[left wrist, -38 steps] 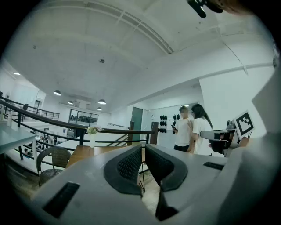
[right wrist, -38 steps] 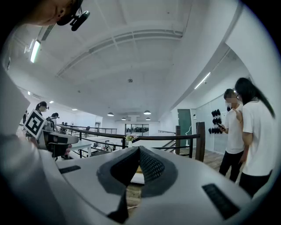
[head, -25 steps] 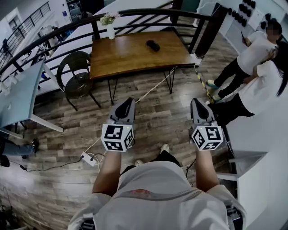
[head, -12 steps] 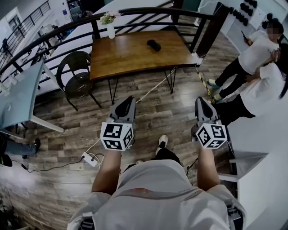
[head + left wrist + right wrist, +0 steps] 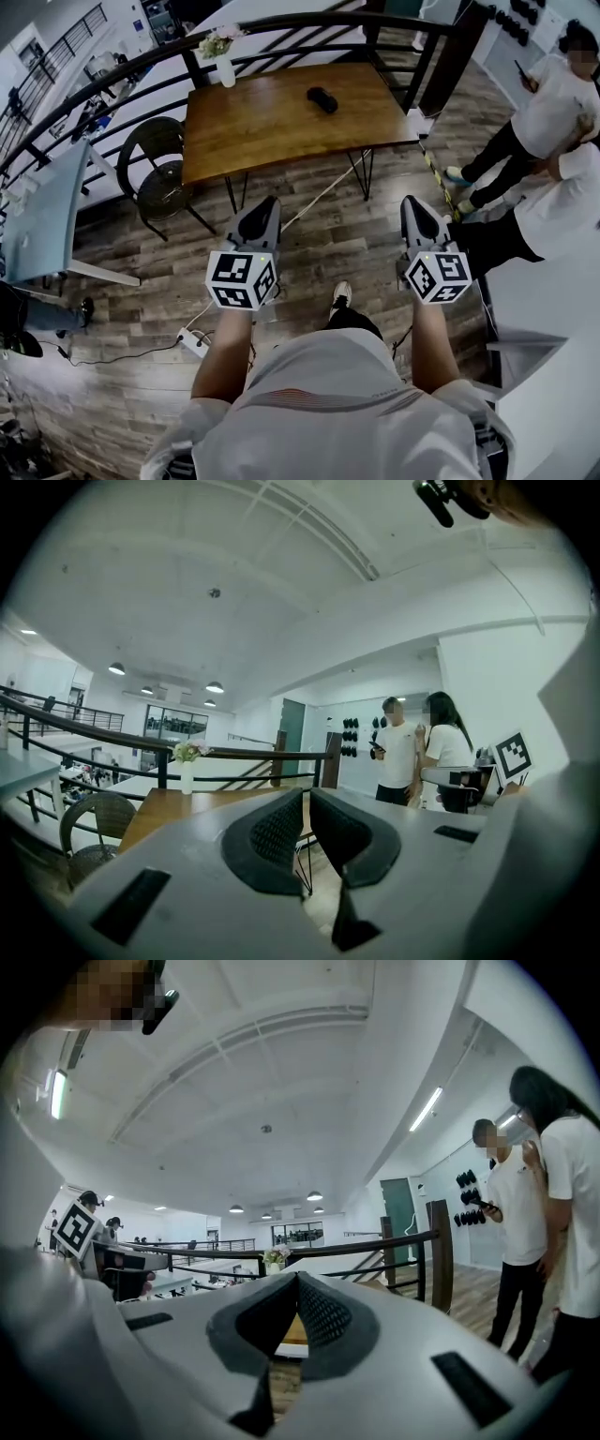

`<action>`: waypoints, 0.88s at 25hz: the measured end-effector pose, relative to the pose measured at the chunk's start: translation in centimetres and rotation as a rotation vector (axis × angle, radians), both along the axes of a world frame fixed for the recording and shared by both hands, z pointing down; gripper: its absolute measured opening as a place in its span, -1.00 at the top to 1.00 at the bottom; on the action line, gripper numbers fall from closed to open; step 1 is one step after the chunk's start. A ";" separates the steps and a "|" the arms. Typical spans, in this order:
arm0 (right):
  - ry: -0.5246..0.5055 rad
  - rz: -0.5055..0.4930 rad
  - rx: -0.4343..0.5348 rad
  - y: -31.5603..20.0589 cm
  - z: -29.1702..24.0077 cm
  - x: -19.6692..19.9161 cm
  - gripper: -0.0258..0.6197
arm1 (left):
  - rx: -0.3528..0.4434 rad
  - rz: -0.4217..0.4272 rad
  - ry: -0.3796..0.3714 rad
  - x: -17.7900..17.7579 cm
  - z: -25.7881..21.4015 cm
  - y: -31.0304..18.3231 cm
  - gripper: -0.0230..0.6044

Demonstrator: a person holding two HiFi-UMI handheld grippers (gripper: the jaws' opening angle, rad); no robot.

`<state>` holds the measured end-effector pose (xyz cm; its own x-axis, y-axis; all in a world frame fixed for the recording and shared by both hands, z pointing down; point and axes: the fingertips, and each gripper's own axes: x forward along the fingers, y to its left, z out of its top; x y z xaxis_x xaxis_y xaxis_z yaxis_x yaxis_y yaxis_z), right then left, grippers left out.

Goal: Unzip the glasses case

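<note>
Head view, with both claw views. I stand on the plank floor point(image 5: 361, 246) well apart from the table point(image 5: 244, 131), a claw in each hand, both held level and aimed toward it.

Left claw point(image 5: 266, 205): jaws pressed together, nothing between the pads. Right claw point(image 5: 413, 205): likewise pressed together and empty.

The glasses case point(image 5: 321, 97) lies on the far right part of the table top. It is a small dark oblong, alone, well apart from the vase point(image 5: 225, 66) at the far left corner. A chair point(image 5: 159, 178) stands at the table's left end, and two people point(image 5: 548, 112) stand off to the right, clear of my path.

Handling, as I judge it: the case looks light, and its shell is probably fairly stiff under a soft cover. On smooth wood it should slide or spin as soon as the zip is tugged. I would therefore clamp one claw across the body near its spine, firmly but without crushing. The other claw would pinch the zip pull alone and draw it along the seam. The pull and its side are too small to make out from here. Neither claw has reached the case, so no unzipping has begun.
</note>
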<state>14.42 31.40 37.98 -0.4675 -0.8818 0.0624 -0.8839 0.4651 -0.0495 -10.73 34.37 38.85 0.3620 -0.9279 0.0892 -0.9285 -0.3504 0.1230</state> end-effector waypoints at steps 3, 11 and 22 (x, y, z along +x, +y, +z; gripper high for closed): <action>-0.002 -0.011 -0.015 -4.4 0.3 1.2 0.76 | -0.013 0.002 -0.007 1.5 0.1 -4.2 0.82; -0.003 -0.056 -0.037 -16.0 0.1 4.0 0.76 | -0.047 -0.017 -0.013 5.0 0.3 -14.9 0.82; -0.019 -0.119 -0.121 -27.2 2.8 7.2 0.76 | -0.093 -0.051 -0.011 9.3 2.2 -24.8 0.82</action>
<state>21.57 4.19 40.77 -0.5699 -0.8071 0.1547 -0.8216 0.5556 -0.1276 -1.47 9.60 41.00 0.3134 -0.9324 0.1798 -0.9462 -0.2906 0.1422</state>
